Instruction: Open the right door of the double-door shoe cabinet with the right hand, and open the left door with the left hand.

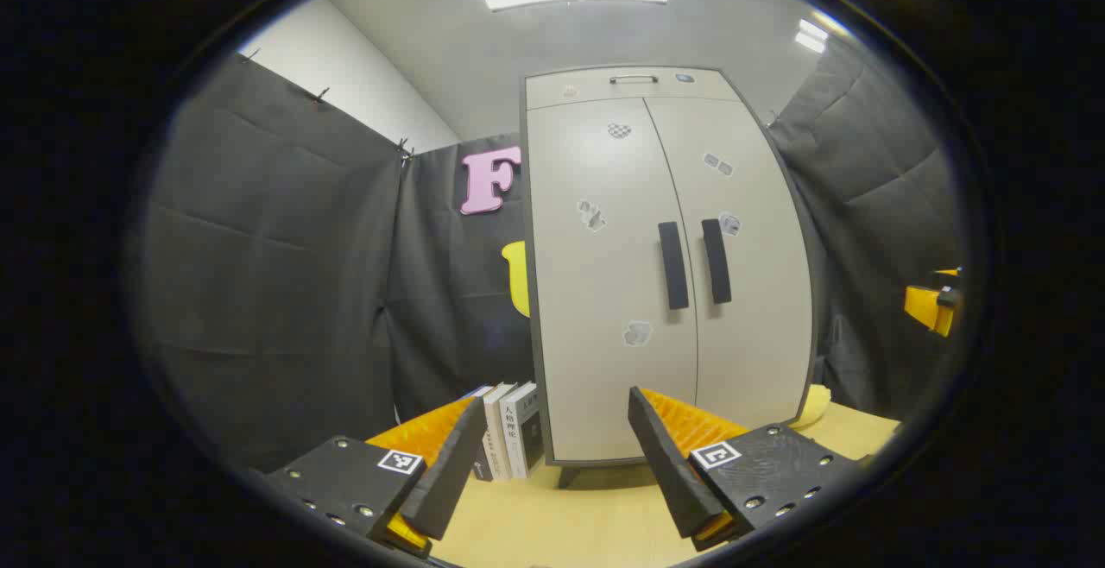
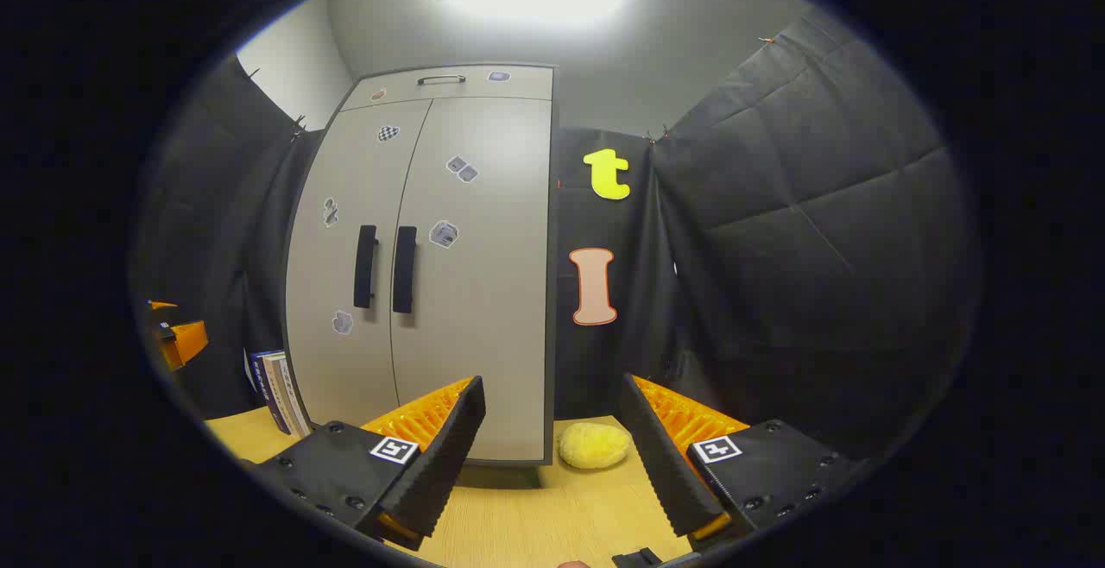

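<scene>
since both doors are closed, right gripper (image 2: 552, 443) hangs wide open, empty, w/ the upright right handle (image 2: 404, 268) up-left of it; left gripper (image 1: 552, 451) same, open.

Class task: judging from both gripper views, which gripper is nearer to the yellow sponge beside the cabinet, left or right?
Right. The right gripper points almost straight at the yellow sponge just beyond its fingers; the left gripper faces the cabinet doors, sponge off to its right.
</scene>
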Demonstrator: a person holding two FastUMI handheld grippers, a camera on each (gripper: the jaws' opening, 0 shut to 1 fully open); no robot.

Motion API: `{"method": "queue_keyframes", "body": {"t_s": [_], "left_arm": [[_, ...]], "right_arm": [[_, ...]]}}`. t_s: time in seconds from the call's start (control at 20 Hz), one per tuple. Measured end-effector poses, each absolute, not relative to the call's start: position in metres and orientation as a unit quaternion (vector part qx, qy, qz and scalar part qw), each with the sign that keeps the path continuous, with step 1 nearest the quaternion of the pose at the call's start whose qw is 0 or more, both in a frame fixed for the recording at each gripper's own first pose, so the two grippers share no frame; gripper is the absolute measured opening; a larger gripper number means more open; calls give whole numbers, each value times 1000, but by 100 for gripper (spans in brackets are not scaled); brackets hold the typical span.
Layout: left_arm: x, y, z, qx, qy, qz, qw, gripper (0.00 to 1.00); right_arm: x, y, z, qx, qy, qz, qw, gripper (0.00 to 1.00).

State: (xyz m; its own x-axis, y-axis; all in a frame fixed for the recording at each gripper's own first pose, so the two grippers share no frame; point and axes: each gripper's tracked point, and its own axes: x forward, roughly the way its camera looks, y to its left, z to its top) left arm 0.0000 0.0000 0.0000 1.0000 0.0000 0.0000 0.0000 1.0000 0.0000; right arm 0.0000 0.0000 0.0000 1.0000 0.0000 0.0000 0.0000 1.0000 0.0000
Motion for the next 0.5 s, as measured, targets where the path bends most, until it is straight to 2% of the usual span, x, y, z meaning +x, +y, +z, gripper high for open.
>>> {"method": "queue_keyframes", "body": {"t_s": [0.3, 0.35, 0.4, 0.45, 0.5], "left_arm": [[0, 1, -3, 0, 3, 2, 1000, 100], [1, 1, -3, 0, 4, 2, 1000, 100], [0, 1, -3, 1, 4, 2, 1000, 96], [1, 1, -2, 2, 3, 2, 1000, 100], [1, 2, -2, 3, 2, 2, 1000, 96]], "right_arm": [[2, 2, -3, 9, 4, -1, 1000, 99], [3, 2, -4, 9, 4, -2, 1000, 96], [4, 3, -4, 9, 5, -3, 1000, 99], [3, 2, -5, 9, 6, -3, 1000, 99], [3, 2, -5, 11, 6, -3, 1000, 99]]}}
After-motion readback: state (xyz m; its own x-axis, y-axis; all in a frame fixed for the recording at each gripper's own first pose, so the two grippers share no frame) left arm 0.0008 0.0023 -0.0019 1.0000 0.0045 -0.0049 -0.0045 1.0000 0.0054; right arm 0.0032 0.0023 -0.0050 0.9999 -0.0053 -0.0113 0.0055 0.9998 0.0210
